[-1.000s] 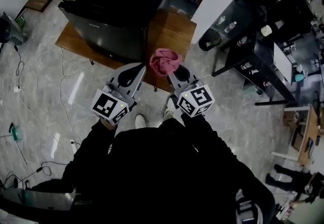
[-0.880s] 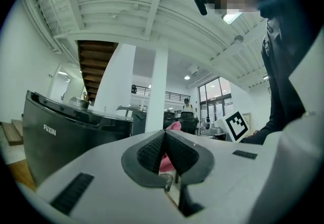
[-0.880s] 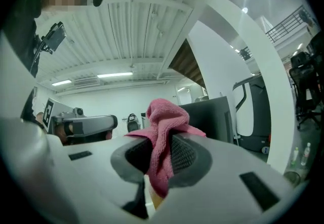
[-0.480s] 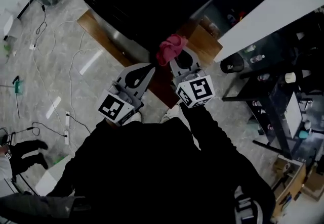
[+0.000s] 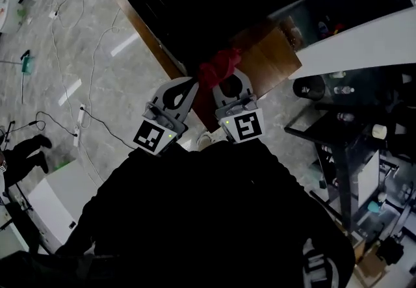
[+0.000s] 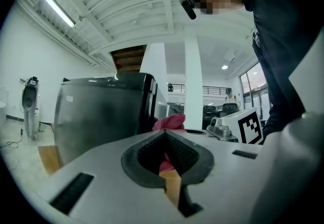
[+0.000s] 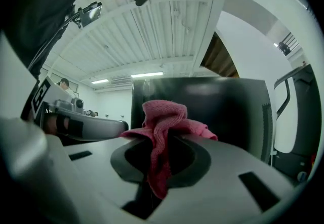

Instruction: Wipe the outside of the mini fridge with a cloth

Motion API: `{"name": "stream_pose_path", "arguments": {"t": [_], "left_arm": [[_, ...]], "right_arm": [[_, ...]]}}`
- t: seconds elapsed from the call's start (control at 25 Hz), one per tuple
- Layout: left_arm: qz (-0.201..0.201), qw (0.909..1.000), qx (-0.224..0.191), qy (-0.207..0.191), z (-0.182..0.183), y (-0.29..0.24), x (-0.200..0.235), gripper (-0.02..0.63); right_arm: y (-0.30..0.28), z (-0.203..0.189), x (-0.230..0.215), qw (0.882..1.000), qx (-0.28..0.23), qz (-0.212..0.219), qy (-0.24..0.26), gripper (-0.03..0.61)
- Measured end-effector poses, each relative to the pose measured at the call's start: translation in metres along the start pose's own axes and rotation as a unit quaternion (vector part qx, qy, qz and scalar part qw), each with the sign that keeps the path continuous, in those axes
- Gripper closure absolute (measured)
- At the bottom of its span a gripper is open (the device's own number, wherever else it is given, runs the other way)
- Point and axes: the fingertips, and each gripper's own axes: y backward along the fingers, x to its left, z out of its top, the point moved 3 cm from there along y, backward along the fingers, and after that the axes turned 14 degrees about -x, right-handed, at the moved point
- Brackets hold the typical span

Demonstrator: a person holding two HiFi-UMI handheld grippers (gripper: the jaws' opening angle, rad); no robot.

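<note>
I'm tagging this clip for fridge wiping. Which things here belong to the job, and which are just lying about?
Job: black boxy mini fridge; crumpled pink cloth, clamped in the right tool.
Lying about: white cables on the grey marble floor; white power strip.
</note>
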Motion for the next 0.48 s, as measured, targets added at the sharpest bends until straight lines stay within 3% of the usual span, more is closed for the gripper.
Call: {"name": "stream_pose_path", "arguments": {"t": [0.48], "left_arm": [[0.081,0.9934,0.073,0.035,-0.127,0.008,0.025,0.609]], "right_arm": [[0.025,-0.128,-0.003,0.993,0.094,0.03,-0.058,0.528]]}}
